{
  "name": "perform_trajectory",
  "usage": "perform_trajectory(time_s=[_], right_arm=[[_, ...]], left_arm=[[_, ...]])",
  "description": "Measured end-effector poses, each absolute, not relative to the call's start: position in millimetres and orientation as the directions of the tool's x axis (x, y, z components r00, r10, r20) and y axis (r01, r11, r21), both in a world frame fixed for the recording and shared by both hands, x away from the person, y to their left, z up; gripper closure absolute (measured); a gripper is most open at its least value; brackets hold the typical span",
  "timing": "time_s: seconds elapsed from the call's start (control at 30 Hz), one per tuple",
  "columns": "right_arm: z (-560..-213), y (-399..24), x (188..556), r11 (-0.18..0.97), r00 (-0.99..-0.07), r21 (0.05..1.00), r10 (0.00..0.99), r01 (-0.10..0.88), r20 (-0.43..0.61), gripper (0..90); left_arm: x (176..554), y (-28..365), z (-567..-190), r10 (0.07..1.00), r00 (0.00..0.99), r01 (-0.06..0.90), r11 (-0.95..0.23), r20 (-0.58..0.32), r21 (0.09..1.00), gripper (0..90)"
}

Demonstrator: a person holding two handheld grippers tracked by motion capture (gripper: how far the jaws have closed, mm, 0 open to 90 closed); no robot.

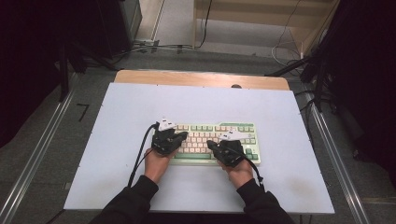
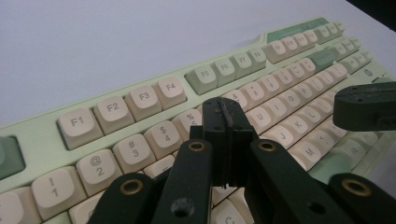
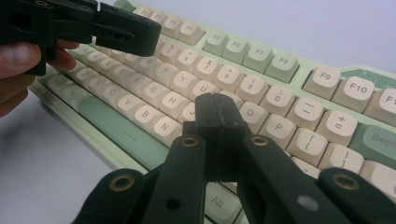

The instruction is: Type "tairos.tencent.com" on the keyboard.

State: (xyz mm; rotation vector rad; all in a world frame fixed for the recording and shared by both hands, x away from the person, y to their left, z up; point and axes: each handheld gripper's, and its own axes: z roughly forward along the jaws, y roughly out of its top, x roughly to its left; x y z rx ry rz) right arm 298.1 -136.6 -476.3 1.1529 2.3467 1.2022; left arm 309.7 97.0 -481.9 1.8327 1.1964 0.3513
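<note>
Your keyboard [image 1: 212,142] lies toward the near edge of the table [image 1: 140,102], at its middle, long axis running left to right. Both grippers sit over it, clenched on nothing: your left gripper [image 2: 225,122] over the left-hand keys near the number row, your right gripper [image 3: 217,122] over the right-hand letters. The keys lie directly below each tip, so any press goes straight down.

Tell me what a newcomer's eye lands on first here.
The pale green keyboard with cream keys, lying at the middle of the white table. Next, the two black grippers poised over it, jaws shut on nothing: the left gripper above the number row, the right gripper over the letter keys.
</note>
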Motion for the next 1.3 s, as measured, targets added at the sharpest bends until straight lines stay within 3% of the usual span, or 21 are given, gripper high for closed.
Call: perform_trajectory(time_s=[1.3], right_arm=[[-475.7, -135.2, 297.3, 0.347, -0.657, 0.775, 0.745, 0.528, 0.115, 87.4]], left_arm=[[308.0, 117.1, -489.3, 0.874, 0.446, 0.622, -0.145, -0.196, 0.770, 90.0]])
